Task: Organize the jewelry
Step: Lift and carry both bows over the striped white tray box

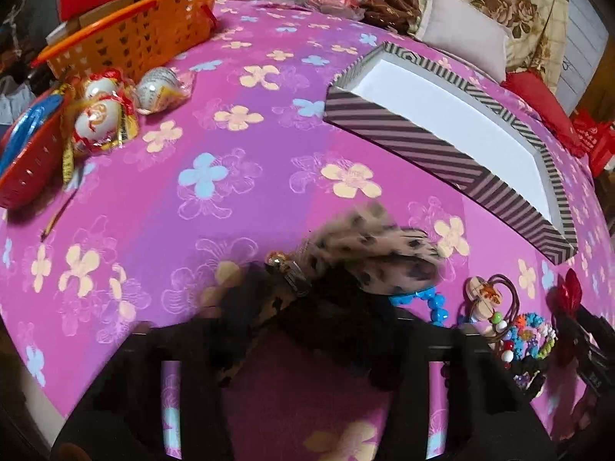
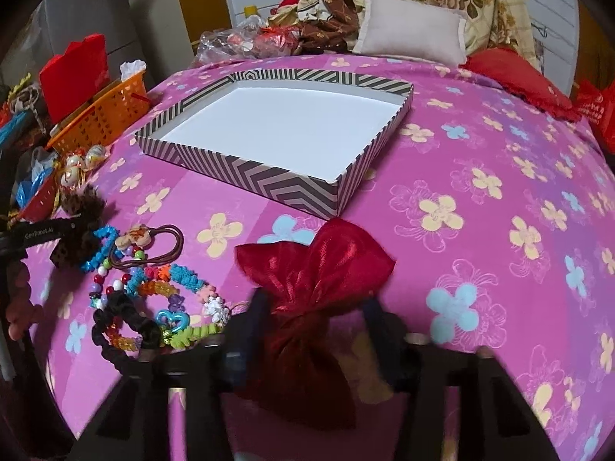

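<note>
My left gripper (image 1: 303, 307) is shut on a leopard-print hair bow (image 1: 369, 253) with a dark fuzzy part, held just above the pink floral cloth. My right gripper (image 2: 313, 319) is shut on a red satin bow (image 2: 319, 257), pinched at its knot. A striped shallow box (image 2: 246, 169) with a white inside stands beyond both; in the left wrist view the box (image 1: 403, 142) is to the right. A pile of colourful bead bracelets and hair ties (image 2: 153, 288) lies to the left of the red bow; the pile (image 1: 511, 326) shows at lower right in the left wrist view.
An orange basket (image 1: 130, 34) and wrapped round ornaments (image 1: 103, 115) sit at the far left, with a red basket (image 1: 27, 165) beside them. A pale pillow (image 2: 411, 27), a red cushion (image 2: 515, 73) and plastic bags (image 2: 246, 42) line the far edge.
</note>
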### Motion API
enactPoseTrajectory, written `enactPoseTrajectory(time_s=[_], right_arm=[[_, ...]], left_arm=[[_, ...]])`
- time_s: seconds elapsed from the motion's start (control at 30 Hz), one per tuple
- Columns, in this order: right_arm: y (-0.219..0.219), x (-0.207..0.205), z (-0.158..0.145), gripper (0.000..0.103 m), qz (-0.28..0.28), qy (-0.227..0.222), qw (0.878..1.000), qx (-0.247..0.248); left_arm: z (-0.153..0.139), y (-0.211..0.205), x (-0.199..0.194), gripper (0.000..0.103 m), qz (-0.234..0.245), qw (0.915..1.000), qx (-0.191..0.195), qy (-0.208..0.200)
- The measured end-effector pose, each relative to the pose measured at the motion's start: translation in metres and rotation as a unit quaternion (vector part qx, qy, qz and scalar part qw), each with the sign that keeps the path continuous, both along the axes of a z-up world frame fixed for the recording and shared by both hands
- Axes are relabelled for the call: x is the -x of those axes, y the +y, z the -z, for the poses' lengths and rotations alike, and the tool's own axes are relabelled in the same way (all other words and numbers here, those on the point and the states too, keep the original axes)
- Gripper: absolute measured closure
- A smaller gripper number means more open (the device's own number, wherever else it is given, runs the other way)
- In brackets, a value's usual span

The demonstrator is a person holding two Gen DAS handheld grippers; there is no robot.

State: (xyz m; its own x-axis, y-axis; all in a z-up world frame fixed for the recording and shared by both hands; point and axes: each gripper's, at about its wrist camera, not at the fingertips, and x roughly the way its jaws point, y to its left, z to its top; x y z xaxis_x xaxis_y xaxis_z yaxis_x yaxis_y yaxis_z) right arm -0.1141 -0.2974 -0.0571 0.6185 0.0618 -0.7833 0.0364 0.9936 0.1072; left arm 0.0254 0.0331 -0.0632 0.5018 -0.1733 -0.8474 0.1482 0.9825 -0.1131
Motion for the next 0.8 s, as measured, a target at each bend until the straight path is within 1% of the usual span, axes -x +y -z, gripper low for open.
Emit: enactPoseTrajectory(time_s=[0.03, 0.1, 0.13, 0.17, 0.2, 0.3, 0.47, 0.53, 0.6, 0.63, 0.67, 0.7, 0.73, 0.8], right_arm=[[0.000, 0.000, 0.000, 0.079, -0.002, 0.000, 1.000, -0.004], [0.000, 0.001, 0.000, 0.083, -0.006, -0.001, 1.000, -0.009], [0.001, 0.002, -0.001, 0.083, -0.008, -0.002, 1.000, -0.012], [0.003, 0.003, -0.002, 0.083, -0.011, -0.003, 1.000, -0.012], [0.005, 0.004, -0.002, 0.083, -0.013, -0.004, 1.000, -0.010], [0.009, 0.009, -0.008, 0.083, -0.016, -0.013, 1.000, -0.009], [0.011, 0.015, -0.013, 0.084, -0.017, -0.022, 1.000, -0.015], [0.011, 0.016, -0.013, 0.084, -0.015, -0.022, 0.999, -0.021], [0.009, 0.017, -0.013, 0.083, -0.014, -0.022, 0.999, -0.027], [0.008, 0.017, -0.012, 0.083, -0.013, -0.021, 0.999, -0.031], [0.007, 0.017, -0.012, 0.083, -0.012, -0.020, 0.999, -0.032], [0.007, 0.017, -0.011, 0.083, -0.012, -0.019, 0.999, -0.034], [0.006, 0.017, -0.011, 0.083, -0.012, -0.018, 0.999, -0.036], [0.006, 0.016, -0.010, 0.083, -0.012, -0.016, 0.999, -0.036]], left_arm=[[-0.001, -0.001, 0.002, 0.072, 0.003, 1.0000, -0.004, -0.006], [-0.005, -0.004, 0.008, 0.079, 0.007, 0.9997, -0.013, -0.020], [-0.007, -0.005, 0.010, 0.092, 0.005, 0.9995, -0.018, -0.027], [-0.011, -0.004, 0.013, 0.098, 0.002, 0.9992, -0.021, -0.034], [-0.013, -0.002, 0.015, 0.101, 0.002, 0.9992, -0.016, -0.037], [-0.020, 0.005, 0.019, 0.101, 0.001, 0.9994, 0.002, -0.036], [-0.029, 0.008, 0.027, 0.102, -0.002, 0.9990, 0.008, -0.044], [-0.029, 0.010, 0.028, 0.102, -0.004, 0.9990, 0.012, -0.042], [-0.026, 0.013, 0.027, 0.099, -0.012, 0.9992, 0.017, -0.034], [-0.025, 0.013, 0.026, 0.090, -0.014, 0.9993, 0.016, -0.033], [-0.024, 0.013, 0.026, 0.071, -0.012, 0.9993, 0.014, -0.033], [-0.023, 0.012, 0.026, 0.060, -0.011, 0.9992, 0.014, -0.036], [-0.024, 0.011, 0.026, 0.045, -0.009, 0.9990, 0.015, -0.040], [-0.024, 0.007, 0.025, 0.044, 0.000, 0.9987, 0.015, -0.048]])
